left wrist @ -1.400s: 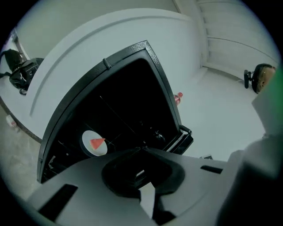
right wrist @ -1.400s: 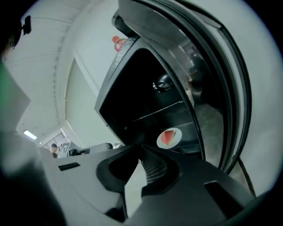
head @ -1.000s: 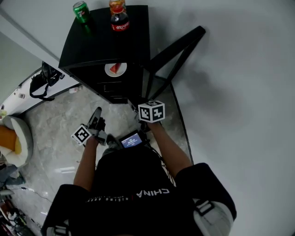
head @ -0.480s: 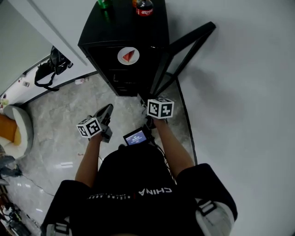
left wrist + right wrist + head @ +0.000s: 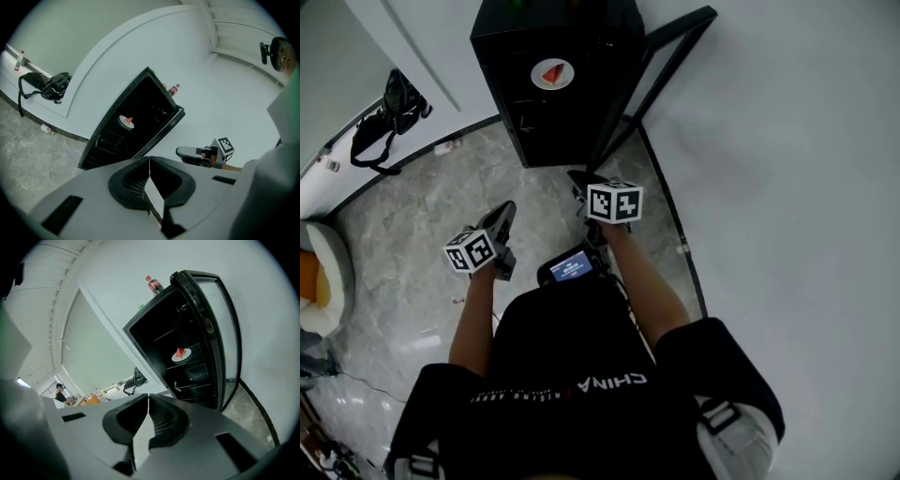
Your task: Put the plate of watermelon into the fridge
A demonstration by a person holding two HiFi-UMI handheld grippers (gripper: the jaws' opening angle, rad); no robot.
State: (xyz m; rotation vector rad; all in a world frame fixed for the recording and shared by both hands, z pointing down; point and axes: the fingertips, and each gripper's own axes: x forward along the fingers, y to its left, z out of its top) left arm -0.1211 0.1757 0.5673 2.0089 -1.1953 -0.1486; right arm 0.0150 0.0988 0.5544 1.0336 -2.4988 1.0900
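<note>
The black fridge (image 5: 581, 117) stands open, its glass door (image 5: 661, 70) swung out to the right. Well short of it, the left gripper (image 5: 505, 210) has its jaws pressed together on nothing. The right gripper (image 5: 576, 177) has just been closing, and its jaws now meet, empty. The plate of watermelon (image 5: 551, 74) sits on a shelf inside.
</note>
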